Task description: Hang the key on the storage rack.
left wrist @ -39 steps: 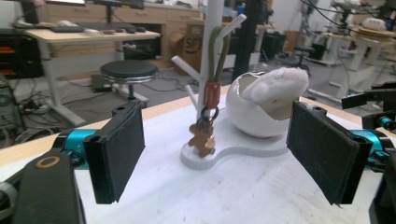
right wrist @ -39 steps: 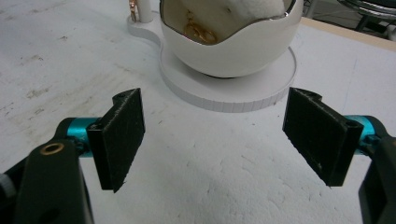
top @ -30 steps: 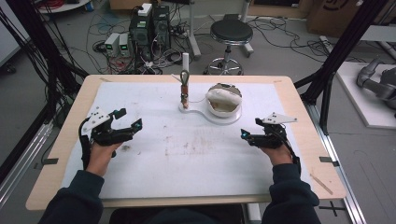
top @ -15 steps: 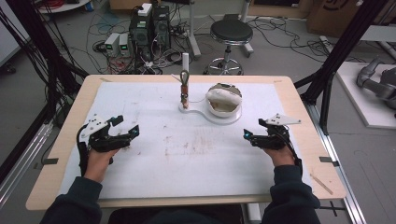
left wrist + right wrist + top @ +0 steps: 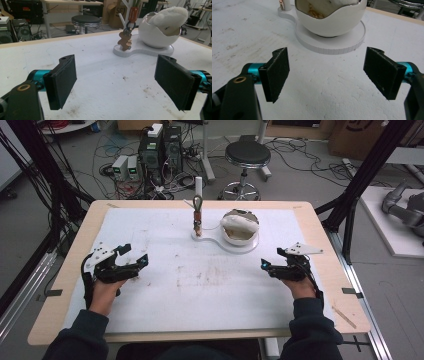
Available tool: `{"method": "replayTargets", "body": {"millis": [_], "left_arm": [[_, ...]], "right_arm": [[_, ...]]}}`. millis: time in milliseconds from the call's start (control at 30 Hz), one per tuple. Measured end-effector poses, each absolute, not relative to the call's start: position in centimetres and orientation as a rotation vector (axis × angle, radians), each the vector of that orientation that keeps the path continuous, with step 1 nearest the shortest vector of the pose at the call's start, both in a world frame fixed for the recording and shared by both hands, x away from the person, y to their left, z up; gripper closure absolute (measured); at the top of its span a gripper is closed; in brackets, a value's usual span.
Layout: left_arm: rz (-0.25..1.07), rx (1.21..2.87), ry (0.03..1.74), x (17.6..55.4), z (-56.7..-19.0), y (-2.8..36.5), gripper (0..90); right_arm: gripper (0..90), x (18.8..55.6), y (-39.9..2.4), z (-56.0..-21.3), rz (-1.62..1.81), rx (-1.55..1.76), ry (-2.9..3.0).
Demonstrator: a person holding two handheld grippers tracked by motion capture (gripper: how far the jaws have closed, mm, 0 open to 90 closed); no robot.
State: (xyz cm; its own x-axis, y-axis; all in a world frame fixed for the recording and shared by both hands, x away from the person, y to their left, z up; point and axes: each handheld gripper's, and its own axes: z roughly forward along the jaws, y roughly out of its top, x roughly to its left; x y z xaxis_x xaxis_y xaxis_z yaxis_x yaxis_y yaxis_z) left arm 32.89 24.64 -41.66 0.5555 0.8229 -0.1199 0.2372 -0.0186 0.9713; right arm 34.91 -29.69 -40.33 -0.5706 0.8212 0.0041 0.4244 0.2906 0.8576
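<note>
A white egg-shaped bowl [image 5: 240,227] sits on a flat white base [image 5: 210,239] at the table's far middle, with a pale soft lump on its rim. Beside it a thin post holds a brown figure-shaped keychain [image 5: 198,217]. My left gripper [image 5: 136,254] rests open at the table's left, with nothing between its pads. My right gripper [image 5: 271,260] is open at the right, also with nothing in it. In the left gripper view the gripper [image 5: 117,82] faces the keychain [image 5: 125,41] and bowl [image 5: 160,30]. In the right gripper view the gripper [image 5: 328,75] faces the bowl [image 5: 329,20] and base [image 5: 332,42].
A stained white mat [image 5: 200,285] covers most of the wooden table [image 5: 330,270]. Behind the table stand a stool [image 5: 246,155], computer cases and cables on the floor. Black frame legs rise at both sides.
My left gripper has drawn back a little toward the person and lowered. The right gripper has shifted slightly to the right. Both stay open.
</note>
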Motion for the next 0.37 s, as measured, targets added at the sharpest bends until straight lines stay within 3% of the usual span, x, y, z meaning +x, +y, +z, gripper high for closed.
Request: {"method": "replayTargets", "body": {"millis": [367], "left_arm": [[0.597, 1.554, 0.944, 33.13, -41.72, 24.84, 17.8]], "right_arm": [[21.2, 34.98, -29.89, -40.42, 1.207, 1.114, 2.122]]}}
